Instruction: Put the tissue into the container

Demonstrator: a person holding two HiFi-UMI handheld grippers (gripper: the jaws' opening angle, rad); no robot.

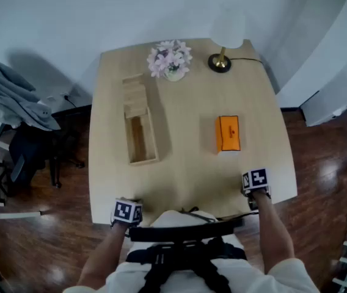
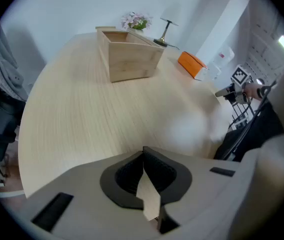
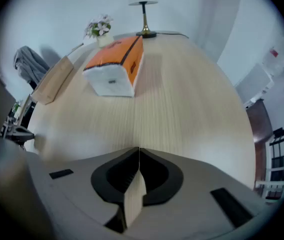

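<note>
Since the left gripper [image 2: 143, 153] and right gripper [image 3: 139, 153] both have fingers pressed together on nothing, the right should open wide before straddling the tissue pack [image 1: 228, 133], lying on the tabletop [image 1: 189, 170] well apart from the container [image 1: 140, 127].

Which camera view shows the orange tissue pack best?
The right gripper view: the tissue pack lies close and large, orange top and white end clear. The head view shows only its top; the left gripper view shows it small.
</note>
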